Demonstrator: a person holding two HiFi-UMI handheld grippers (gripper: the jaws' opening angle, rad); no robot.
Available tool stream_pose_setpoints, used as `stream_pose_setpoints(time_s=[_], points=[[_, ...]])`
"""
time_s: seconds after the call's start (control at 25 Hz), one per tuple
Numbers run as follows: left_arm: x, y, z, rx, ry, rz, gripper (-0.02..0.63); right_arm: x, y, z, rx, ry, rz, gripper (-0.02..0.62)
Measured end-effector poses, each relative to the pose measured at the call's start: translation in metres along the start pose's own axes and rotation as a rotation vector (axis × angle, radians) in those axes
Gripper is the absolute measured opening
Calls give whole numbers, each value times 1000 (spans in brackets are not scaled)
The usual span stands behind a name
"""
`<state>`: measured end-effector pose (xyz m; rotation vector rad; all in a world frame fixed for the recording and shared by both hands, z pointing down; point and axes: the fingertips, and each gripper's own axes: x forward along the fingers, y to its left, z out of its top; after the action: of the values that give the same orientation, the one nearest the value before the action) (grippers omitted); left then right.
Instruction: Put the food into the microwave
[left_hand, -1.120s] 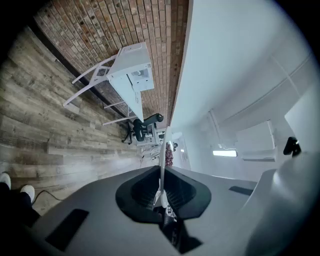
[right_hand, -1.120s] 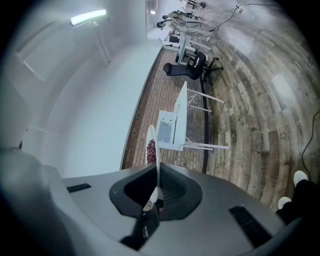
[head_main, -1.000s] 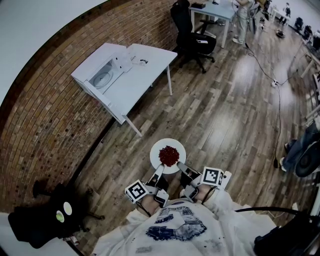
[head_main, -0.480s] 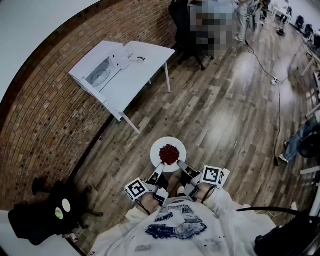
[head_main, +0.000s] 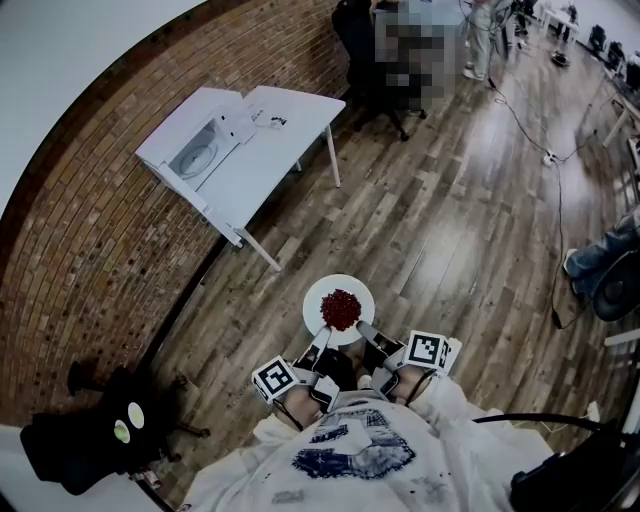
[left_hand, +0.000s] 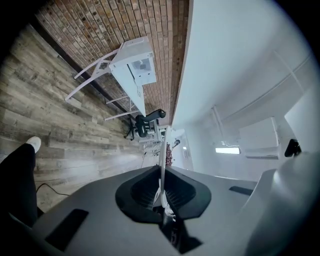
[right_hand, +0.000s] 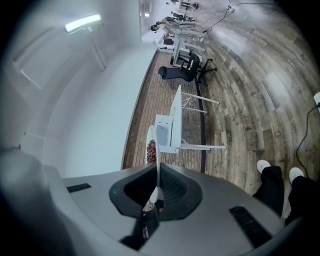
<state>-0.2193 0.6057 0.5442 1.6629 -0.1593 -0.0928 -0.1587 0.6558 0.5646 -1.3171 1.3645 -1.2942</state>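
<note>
One plate (head_main: 356, 290) gripped by left tool (head_main: 322, 333) and right tool (head_main: 362, 328), plank floor (head_main: 450, 230), brick wall (head_main: 80, 280), microwave (head_main: 195, 150) on table (head_main: 275, 150)

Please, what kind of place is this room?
Probably an office or lab workspace: a large open room with a brick wall, a plank floor, a white table bearing a microwave, and an office chair farther back.

Wood plank floor (head_main: 450, 230) everywhere, brick wall (head_main: 80, 250) off left of the fingers (head_main: 318, 346), plain white wall (head_main: 60, 60) above it, white table (head_main: 280, 150) well ahead, black office chair (right_hand: 182, 70) further back, strip light (right_hand: 82, 22) overhead.
</note>
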Motion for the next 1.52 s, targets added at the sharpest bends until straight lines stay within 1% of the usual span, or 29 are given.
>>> stream_pose_setpoints(time_s=[0.16, 0.24, 0.36, 0.48, 0.56, 0.6, 0.64, 0.72, 0.76, 0.88, 1.0, 1.2, 1.32, 1.4, 1.52], points=[[9, 10, 5, 10, 19, 24, 28, 5, -2, 9, 28, -13, -1, 20], [20, 6, 9, -6, 26, -3, 28, 10, -2, 16, 37, -22, -5, 20], [38, 3, 15, -16, 38, -23, 28, 16, -4, 32, 1, -34, -9, 20], [56, 5, 22, -14, 58, -31, 28, 26, -4, 50, -25, -51, 14, 20], [64, 14, 30, 1, 70, -2, 28, 33, -8, 59, -20, -59, 6, 20], [68, 19, 36, 12, 76, 21, 28, 38, -11, 63, -6, -62, -9, 20], [72, 21, 43, 7, 79, 26, 28, 44, -13, 66, 7, -65, -25, 20], [85, 16, 57, -31, 74, -4, 29, 59, -14, 75, 26, -66, -44, 20], [91, 16, 65, -35, 73, -7, 28, 67, -14, 80, 30, -66, -49, 20], [107, 21, 90, -7, 82, 19, 28, 90, -16, 96, 39, -70, -59, 20], [124, 17, 113, -33, 80, 0, 28, 115, -11, 109, 57, -75, -58, 20], [144, 16, 159, -24, 80, 11, 28, 161, -1, 131, 33, -69, -53, 20], [159, 12, 182, -55, 80, -12, 28, 186, 1, 144, 16, -71, -58, 20], [167, 13, 200, -55, 83, -14, 28, 203, 2, 153, 1, -72, -65, 20], [176, 24, 224, -18, 99, 28, 28, 226, 3, 163, 18, -81, -65, 20]])
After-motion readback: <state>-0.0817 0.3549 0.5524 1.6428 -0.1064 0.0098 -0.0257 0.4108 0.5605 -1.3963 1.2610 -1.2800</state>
